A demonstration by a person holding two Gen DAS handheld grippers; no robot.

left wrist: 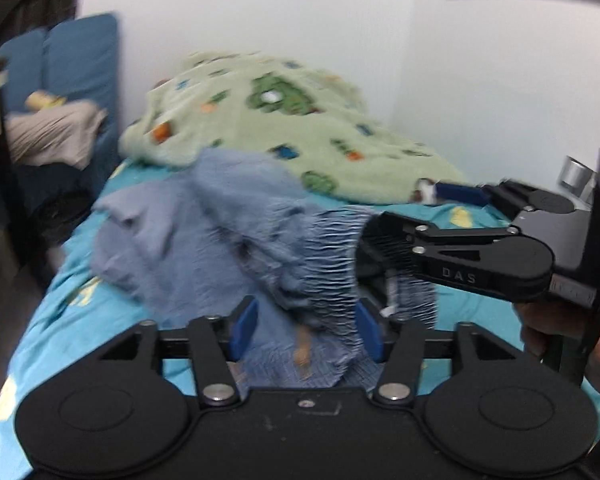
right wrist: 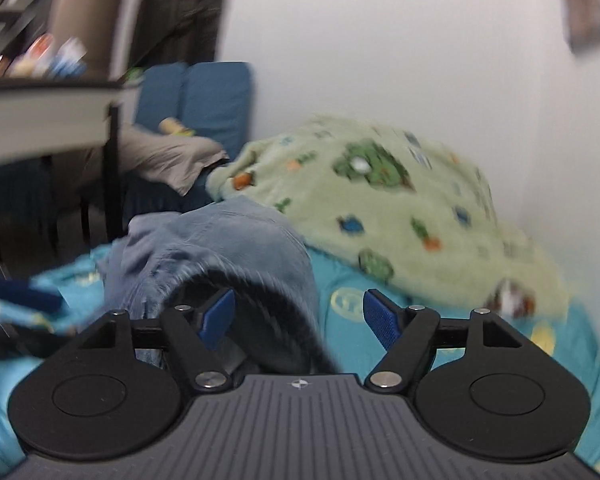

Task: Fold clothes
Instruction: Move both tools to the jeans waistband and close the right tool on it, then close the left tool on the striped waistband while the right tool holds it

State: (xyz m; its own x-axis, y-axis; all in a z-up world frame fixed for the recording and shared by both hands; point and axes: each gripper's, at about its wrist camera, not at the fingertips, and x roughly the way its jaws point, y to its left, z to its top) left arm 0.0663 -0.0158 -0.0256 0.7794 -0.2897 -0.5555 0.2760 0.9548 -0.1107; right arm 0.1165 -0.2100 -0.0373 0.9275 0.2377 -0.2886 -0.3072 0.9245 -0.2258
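A crumpled blue-grey garment [left wrist: 204,240] with a gathered elastic band lies bunched on the turquoise bed sheet [left wrist: 52,320]. My left gripper [left wrist: 306,330] is open, and the cloth lies between its blue pads [left wrist: 246,326]. My right gripper [left wrist: 384,248] comes in from the right in the left wrist view, its tips at the garment's gathered band. In the right wrist view the right gripper [right wrist: 298,320] is open, with the garment [right wrist: 220,248] bulging between its pads [right wrist: 380,322].
A green patterned fleece blanket [left wrist: 284,120] is heaped at the far end of the bed against the white wall. A blue chair [left wrist: 80,64] with beige cloth [left wrist: 52,132] stands at the left. A desk edge [right wrist: 48,104] shows at upper left in the right wrist view.
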